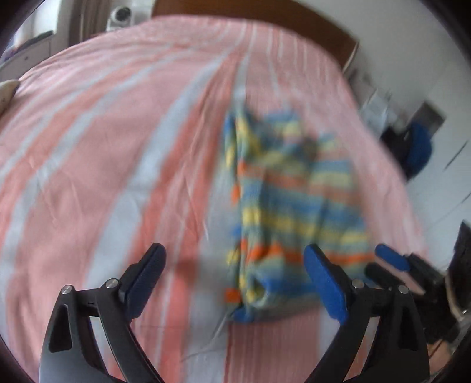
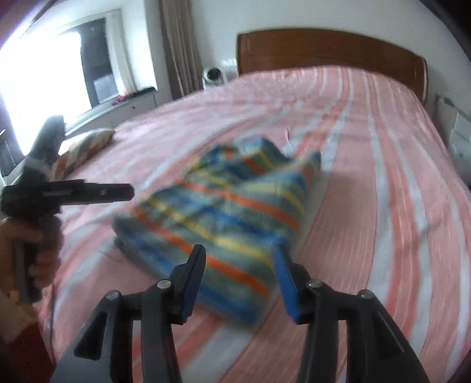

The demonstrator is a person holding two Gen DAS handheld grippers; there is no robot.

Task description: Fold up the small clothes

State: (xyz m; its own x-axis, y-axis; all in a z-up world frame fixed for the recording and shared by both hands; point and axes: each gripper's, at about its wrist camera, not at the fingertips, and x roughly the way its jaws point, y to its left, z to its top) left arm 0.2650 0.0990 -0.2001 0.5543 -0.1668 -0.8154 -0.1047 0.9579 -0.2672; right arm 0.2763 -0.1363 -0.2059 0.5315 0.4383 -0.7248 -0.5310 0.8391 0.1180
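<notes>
Two tongs, left (image 1: 235, 265) and right (image 2: 238, 265), both gaping, one striped garment (image 2: 223, 218), one bed (image 2: 382, 176)

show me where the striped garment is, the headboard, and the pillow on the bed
Striped garment (image 2: 223, 215): right wrist view, middle of the folded bundle.
Wooden headboard (image 2: 323, 50): right wrist view, centre of its front panel.
Patterned pillow (image 2: 85, 145): right wrist view, its top face near the bed's left edge.

Striped garment (image 1: 291, 188) motion-blurred, folds unclear, bedspread (image 1: 117, 147) smeared, headboard (image 1: 323, 23) cropped
</notes>
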